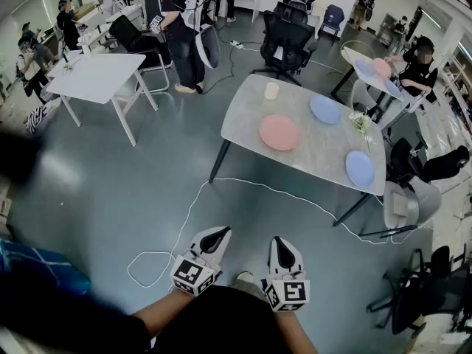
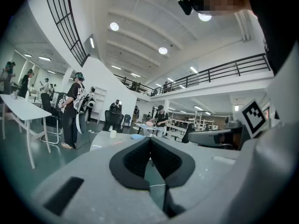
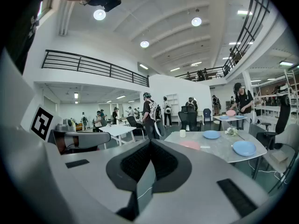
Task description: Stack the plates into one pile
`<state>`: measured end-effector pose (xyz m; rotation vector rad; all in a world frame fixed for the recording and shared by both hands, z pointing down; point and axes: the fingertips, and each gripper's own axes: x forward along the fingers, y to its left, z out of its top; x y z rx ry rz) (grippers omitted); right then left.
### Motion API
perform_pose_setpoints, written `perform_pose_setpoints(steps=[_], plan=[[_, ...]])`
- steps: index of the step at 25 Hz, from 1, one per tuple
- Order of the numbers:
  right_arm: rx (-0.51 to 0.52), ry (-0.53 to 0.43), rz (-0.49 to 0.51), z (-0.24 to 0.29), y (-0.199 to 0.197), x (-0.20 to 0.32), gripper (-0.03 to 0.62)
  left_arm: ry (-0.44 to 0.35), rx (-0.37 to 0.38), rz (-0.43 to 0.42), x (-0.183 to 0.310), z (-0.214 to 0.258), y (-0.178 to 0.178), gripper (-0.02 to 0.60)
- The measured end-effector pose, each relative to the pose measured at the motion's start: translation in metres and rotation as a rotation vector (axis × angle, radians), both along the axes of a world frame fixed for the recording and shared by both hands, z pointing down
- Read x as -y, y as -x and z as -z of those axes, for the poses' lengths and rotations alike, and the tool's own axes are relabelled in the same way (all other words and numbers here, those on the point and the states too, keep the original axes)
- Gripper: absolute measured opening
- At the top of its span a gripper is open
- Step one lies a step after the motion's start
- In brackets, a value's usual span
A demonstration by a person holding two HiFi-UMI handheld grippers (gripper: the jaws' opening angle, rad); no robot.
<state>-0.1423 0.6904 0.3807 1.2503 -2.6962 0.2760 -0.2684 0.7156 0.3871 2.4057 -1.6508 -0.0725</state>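
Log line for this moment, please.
left gripper: jaws shut, empty | right gripper: jaws shut, empty | pink plate, two blue plates: apart on table, unstacked

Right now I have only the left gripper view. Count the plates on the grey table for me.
Observer: Three on the grey table: a pink plate, a far blue plate and a near blue plate. All lie apart, none stacked.
Operator: Name whatever stands between the blue ones.
Observer: A small plant, close to the table's right edge.
Operator: Report the right gripper's jaws.
Observer: The right gripper has its jaws together with nothing between them, and it is held over the floor, short of the table.
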Motion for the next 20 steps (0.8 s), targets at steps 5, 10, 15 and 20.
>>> perform_pose_setpoints(steps=[5, 10, 15, 20], plan=[[-0.006, -0.002, 0.009, 0.002, -0.001, 0.006, 0.011, -0.014, -0.002, 0.019, 0.004, 0.004, 0.002, 0.014], [0.024, -0.001, 0.001, -0.002, -0.034, 0.020, 0.011, -0.042, -0.005, 0.071, 0.016, 0.009, 0.001, 0.014], [0.056, 0.008, 0.048, -0.017, -0.058, 0.034, 0.011, -0.053, 0.029, 0.139, 0.037, 0.010, 0.002, 0.014], [0.070, 0.040, 0.049, -0.028, -0.078, 0.043, 0.012, -0.039, -0.028, 0.122, 0.051, 0.008, -0.011, 0.014]])
